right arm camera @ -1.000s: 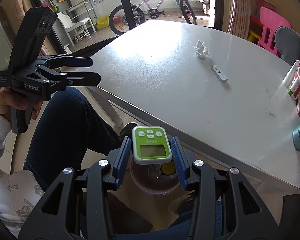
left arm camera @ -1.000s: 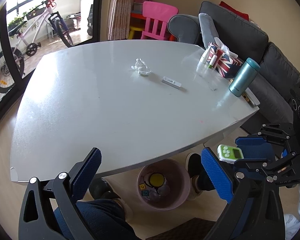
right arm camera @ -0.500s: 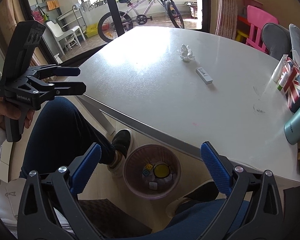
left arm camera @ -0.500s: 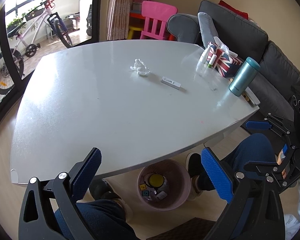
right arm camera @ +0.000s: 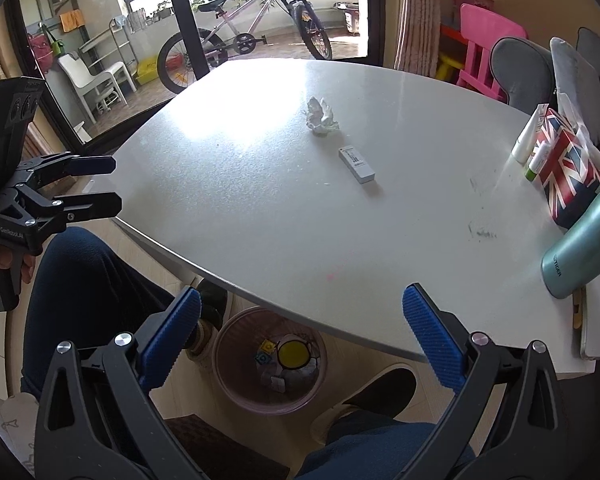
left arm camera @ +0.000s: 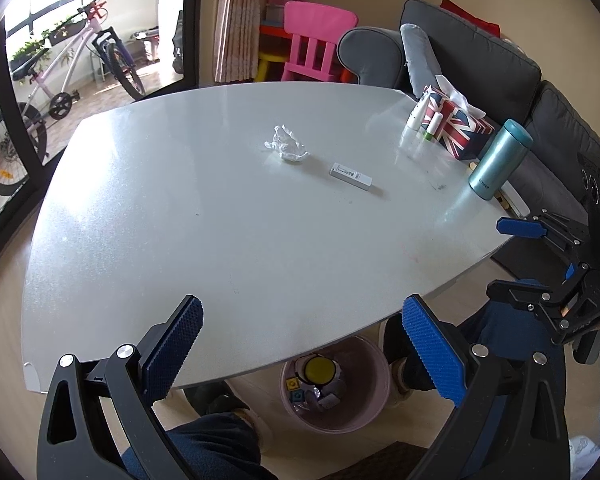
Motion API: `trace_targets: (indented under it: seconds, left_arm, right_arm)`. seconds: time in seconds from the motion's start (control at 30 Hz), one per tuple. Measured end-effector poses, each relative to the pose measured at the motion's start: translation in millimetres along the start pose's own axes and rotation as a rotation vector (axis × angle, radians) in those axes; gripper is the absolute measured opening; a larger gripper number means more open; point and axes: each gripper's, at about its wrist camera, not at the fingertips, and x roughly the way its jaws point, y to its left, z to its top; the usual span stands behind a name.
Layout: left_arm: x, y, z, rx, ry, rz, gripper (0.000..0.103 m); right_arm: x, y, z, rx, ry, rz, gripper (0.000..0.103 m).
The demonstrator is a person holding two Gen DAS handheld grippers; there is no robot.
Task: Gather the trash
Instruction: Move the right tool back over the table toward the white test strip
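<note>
A crumpled white tissue [left arm camera: 286, 145] [right arm camera: 321, 117] and a small white box [left arm camera: 350, 176] [right arm camera: 356, 163] lie on the grey table [left arm camera: 204, 216] [right arm camera: 268, 184]. A pink trash bin [left arm camera: 372, 398] [right arm camera: 236, 376] stands on the floor under the table's near edge, with several small items inside. My left gripper [left arm camera: 302, 354] is open and empty above the near table edge; it also shows in the right wrist view [right arm camera: 98, 184]. My right gripper [right arm camera: 300, 338] is open and empty above the bin; it also shows in the left wrist view [left arm camera: 516, 258].
A Union Jack tissue box [left arm camera: 456, 124] [right arm camera: 566, 168], small tubes [left arm camera: 416, 114] and a teal flask [left arm camera: 498, 160] [right arm camera: 580, 244] stand at the table's right side. A grey sofa [left arm camera: 480, 64], a pink chair [left arm camera: 314, 40] and a bicycle [left arm camera: 56, 92] surround the table. The person's legs [right arm camera: 84, 280] are beside the bin.
My right gripper opened and let go of the green timer, which now is out of its fingers. It then rose and drew back toward the table edge. My left gripper stayed still.
</note>
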Motion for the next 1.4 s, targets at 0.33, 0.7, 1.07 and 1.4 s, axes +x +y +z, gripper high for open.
trace_targets:
  seconds: [0.33, 0.7, 1.07, 1.4]
  left_arm:
    - [21, 13, 35, 0.029, -0.011, 0.046, 0.096]
    - [52, 23, 75, 0.034, 0.001, 0.062, 0.096]
    - [83, 32, 106, 0.051, 0.034, 0.06, 0.096]
    - [115, 48, 124, 0.017, 0.079, 0.051, 0.096]
  right_arm:
    - [24, -27, 42, -0.011, 0.001, -0.032, 0.099]
    - [55, -43, 87, -0.04, 0.028, -0.039, 0.099]
    - [100, -55, 110, -0.068, 0.096, -0.027, 0.099]
    - [138, -56, 123, -0.135, 0.15, -0.026, 0.099]
